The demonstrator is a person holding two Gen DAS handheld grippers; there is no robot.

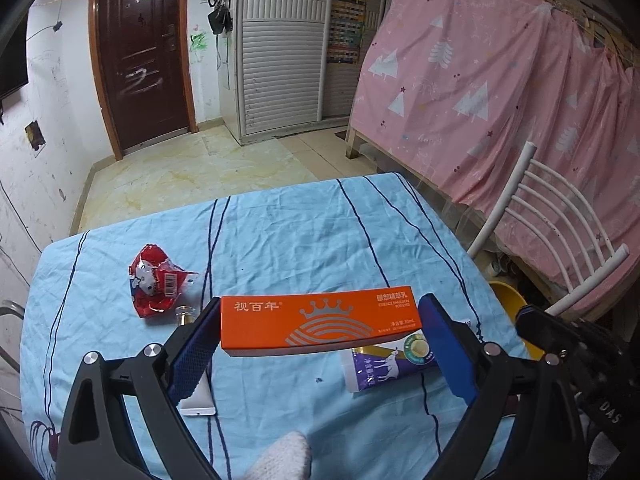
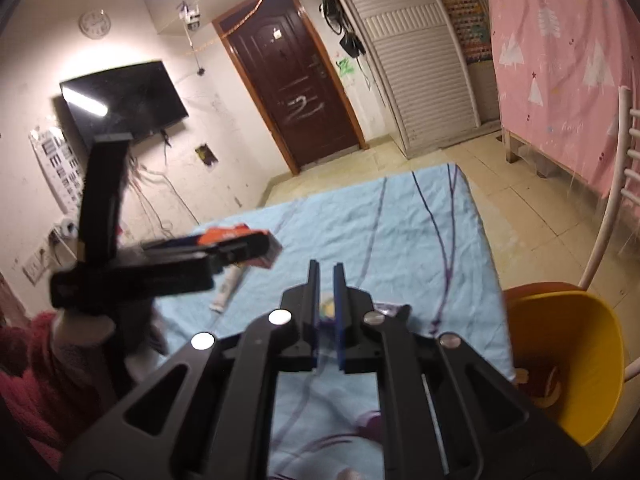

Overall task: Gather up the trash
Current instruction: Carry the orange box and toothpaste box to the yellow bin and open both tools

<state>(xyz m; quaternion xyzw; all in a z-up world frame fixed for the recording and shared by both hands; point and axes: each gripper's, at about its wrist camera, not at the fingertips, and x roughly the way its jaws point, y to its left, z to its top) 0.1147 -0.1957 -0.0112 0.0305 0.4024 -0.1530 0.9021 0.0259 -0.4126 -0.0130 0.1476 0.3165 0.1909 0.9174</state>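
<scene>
My left gripper (image 1: 320, 328) is shut on a long orange box (image 1: 320, 322), held by its two ends above the blue-clothed table (image 1: 300, 232). The box also shows in the right wrist view (image 2: 240, 242). On the table lie a red snack wrapper (image 1: 158, 280), a white tube (image 1: 198, 398) and a purple and white wrapper (image 1: 384, 364). My right gripper (image 2: 327, 280) hangs over the table's right side with its jaws close together around the purple wrapper (image 2: 326, 312); whether they grip it I cannot tell. A yellow bin (image 2: 568, 352) stands beside the table.
A white chair (image 1: 560, 216) stands at the table's right, by a pink curtain (image 1: 500, 80). A small gold-capped item (image 1: 186, 314) lies by the left finger. A brown door (image 1: 140, 48) and tiled floor (image 1: 192, 172) are beyond the table.
</scene>
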